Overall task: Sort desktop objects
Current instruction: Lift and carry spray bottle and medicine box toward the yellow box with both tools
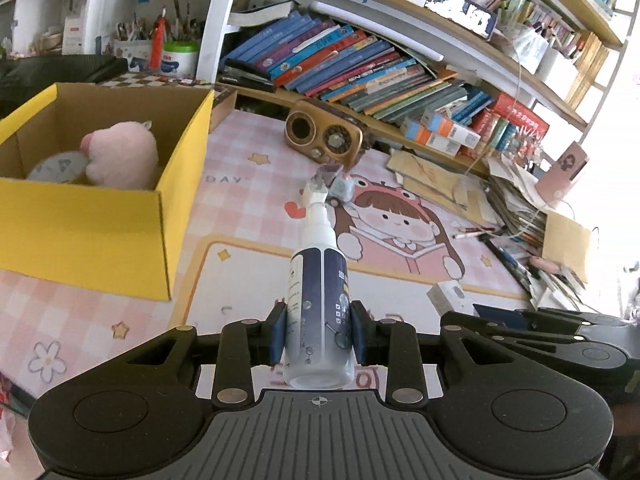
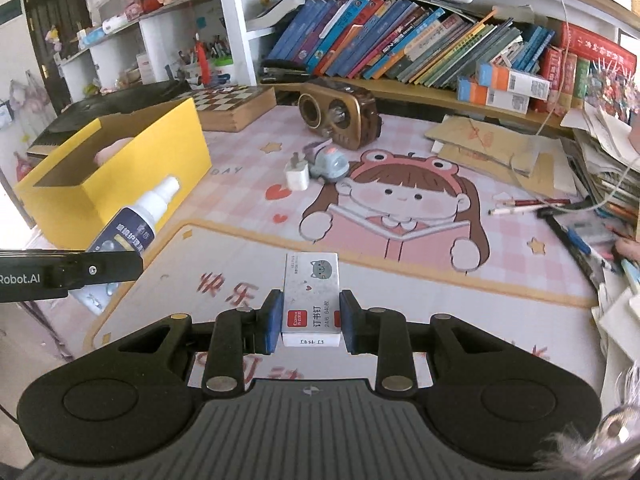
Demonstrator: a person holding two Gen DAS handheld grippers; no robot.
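My left gripper (image 1: 319, 330) is shut on a white and dark-blue spray bottle (image 1: 319, 280), nozzle pointing away, held above the pink desk mat (image 1: 248, 216). To its left stands a yellow cardboard box (image 1: 92, 220) holding a pink plush toy (image 1: 124, 152) and a grey disc (image 1: 60, 166). My right gripper (image 2: 311, 322) is shut on a small white box of staples (image 2: 311, 300), also above the mat. In the right wrist view the spray bottle (image 2: 132, 216) and left gripper (image 2: 96, 270) show at the left, near the yellow box (image 2: 120, 172).
On the mat lie a white plug adapter (image 2: 297, 176), a small grey toy (image 2: 330, 162) and a brown retro radio (image 2: 340, 114). A chessboard box (image 2: 232, 106) sits behind the yellow box. Paper piles (image 2: 500, 144), pencils (image 2: 528, 205) and book shelves (image 2: 400, 52) crowd the right and back.
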